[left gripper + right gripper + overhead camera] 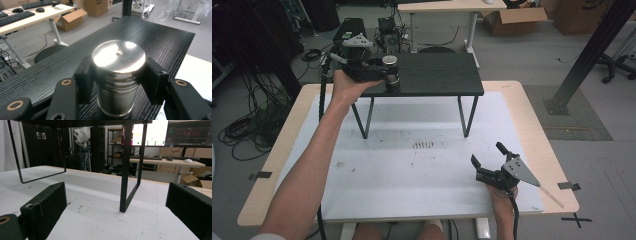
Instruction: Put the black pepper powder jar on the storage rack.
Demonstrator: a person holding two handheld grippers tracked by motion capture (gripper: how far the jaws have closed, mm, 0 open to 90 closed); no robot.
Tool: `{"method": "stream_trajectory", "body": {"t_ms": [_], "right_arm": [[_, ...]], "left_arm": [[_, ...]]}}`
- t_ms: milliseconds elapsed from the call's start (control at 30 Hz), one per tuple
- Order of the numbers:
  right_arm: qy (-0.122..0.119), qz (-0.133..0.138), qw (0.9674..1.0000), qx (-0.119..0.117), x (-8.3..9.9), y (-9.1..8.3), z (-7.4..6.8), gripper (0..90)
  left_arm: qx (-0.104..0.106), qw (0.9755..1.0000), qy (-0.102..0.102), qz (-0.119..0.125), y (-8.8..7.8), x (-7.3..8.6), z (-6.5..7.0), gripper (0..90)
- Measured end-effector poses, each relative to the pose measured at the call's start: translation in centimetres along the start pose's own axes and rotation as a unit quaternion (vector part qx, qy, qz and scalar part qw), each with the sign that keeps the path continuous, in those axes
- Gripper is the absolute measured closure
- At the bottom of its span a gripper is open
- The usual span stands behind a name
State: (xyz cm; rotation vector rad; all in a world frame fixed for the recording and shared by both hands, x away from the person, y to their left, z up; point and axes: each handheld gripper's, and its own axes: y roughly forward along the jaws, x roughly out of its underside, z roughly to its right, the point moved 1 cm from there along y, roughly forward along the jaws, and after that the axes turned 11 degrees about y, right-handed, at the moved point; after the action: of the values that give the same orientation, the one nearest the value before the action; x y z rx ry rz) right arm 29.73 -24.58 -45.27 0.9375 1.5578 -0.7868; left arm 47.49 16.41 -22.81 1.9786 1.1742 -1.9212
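Note:
A shiny metal can (pixel 390 69) stands upright at the front left of a black raised shelf (pixel 437 75). My left gripper (pixel 388 76) is shut on it. In the left gripper view the two black pads (pixel 85 77) press against both sides of the can (pixel 118 57), whose base rests on the shelf top (pixel 155 32). My right gripper (pixel 488 154) lies low on the white mat (pixel 412 170) at the front right, open and holding nothing. Its jaws stand wide apart in the right gripper view (pixel 117 207), facing the shelf's black leg (pixel 125 170).
The shelf stands on thin black legs (pixel 467 117) over the mat, with open room beneath it. Dark smudges (pixel 423 144) mark the mat's middle. Beyond the table are cables, a desk (pixel 447 6) and cardboard boxes (pixel 512 17). A black post (pixel 587 55) rises at the right.

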Motion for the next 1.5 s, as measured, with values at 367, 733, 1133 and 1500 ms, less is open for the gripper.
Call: {"method": "stream_trajectory", "body": {"t_ms": [367, 733, 1133, 1500], "right_arm": [[0.0, 0.0, 1.0, 0.0, 0.0, 0.0, -0.01, 3.4], [0.0, 0.0, 1.0, -0.001, 0.0, -0.01, -0.01, 3.4], [-0.001, 0.0, 1.0, -0.001, 0.0, 0.01, -0.01, 3.4], [-0.002, -0.001, 1.0, 0.0, 0.0, 0.01, -0.02, 3.4]], "left_arm": [[-0.001, 1.0, -0.001, 0.001, 0.0, 0.02, 0.05, 49.3], [-0.001, 1.0, 0.0, 0.002, 0.01, 0.04, 0.03, 49.2], [-0.002, 1.0, 0.003, 0.009, -0.09, -0.06, 0.14, 44.7], [-0.022, 0.9997, 0.004, 0.01, -0.01, -0.07, 0.35, 9.1]]}}
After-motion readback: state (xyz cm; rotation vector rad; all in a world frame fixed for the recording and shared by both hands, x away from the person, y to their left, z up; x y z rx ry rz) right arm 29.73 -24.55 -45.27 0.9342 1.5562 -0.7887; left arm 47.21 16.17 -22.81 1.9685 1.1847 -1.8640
